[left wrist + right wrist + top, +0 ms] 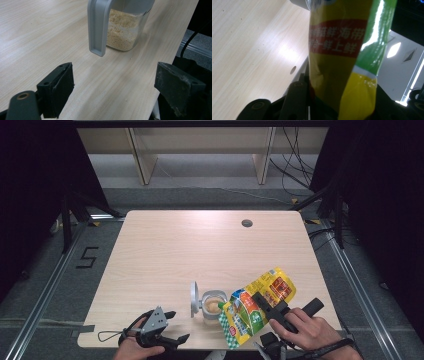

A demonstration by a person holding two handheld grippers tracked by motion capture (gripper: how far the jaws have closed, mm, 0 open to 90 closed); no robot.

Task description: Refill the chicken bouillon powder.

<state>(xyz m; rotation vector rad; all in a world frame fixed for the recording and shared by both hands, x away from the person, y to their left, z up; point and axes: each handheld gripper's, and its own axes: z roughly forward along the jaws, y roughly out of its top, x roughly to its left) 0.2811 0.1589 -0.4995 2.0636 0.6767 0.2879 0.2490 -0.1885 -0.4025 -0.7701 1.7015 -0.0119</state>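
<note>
The right tool [264,306] is pinching the yellow-green bag [256,306], tipping it over the open jar [213,307] on the bench [165,250]; the left tool [172,326], spread and empty, is waiting nearby. It should be keeping the bag's mouth over the jar.

A glossy yellow-and-green pouch [257,307] with a red band of white print hangs tilted above the table's near edge, towards its right corner, its lower end tipped down over a small clear container [212,306]. That container stands upright on the table, partly filled with pale granules, its grey lid [194,299] flipped open on the left
</note>
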